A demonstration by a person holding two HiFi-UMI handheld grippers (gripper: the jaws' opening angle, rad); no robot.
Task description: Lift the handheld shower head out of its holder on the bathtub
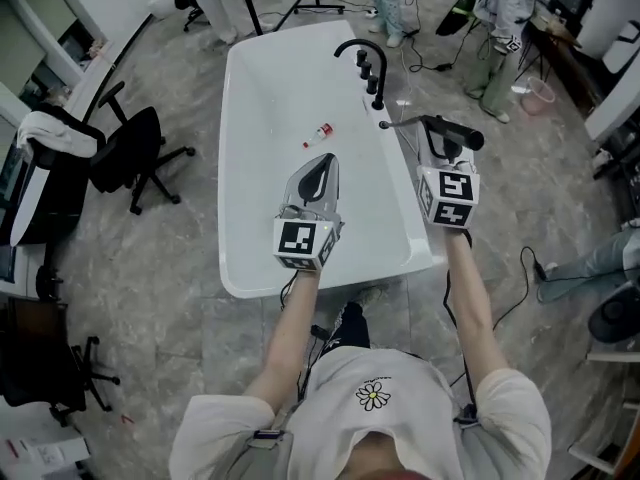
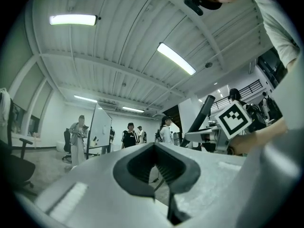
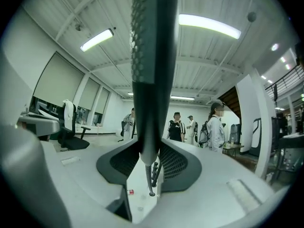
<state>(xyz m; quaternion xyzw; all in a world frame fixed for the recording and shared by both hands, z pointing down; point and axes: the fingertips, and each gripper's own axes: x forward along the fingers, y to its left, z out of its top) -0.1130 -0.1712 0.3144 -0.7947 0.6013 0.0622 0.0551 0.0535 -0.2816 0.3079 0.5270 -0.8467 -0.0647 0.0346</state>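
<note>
Shower head in right gripper

White bathtub, black faucet, and there's the black shower head. Pale grey on the left gripper and right gripper, cubes patterned black-on-white. Red-capped bottle. Grey marbled floor. White T-shirt, daisy print.

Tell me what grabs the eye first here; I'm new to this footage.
A white bathtub stands mid-room on a grey floor, with office chairs and people around. Over its right rim the right gripper grips the dark shower head; a small red-capped bottle lies inside.
</note>
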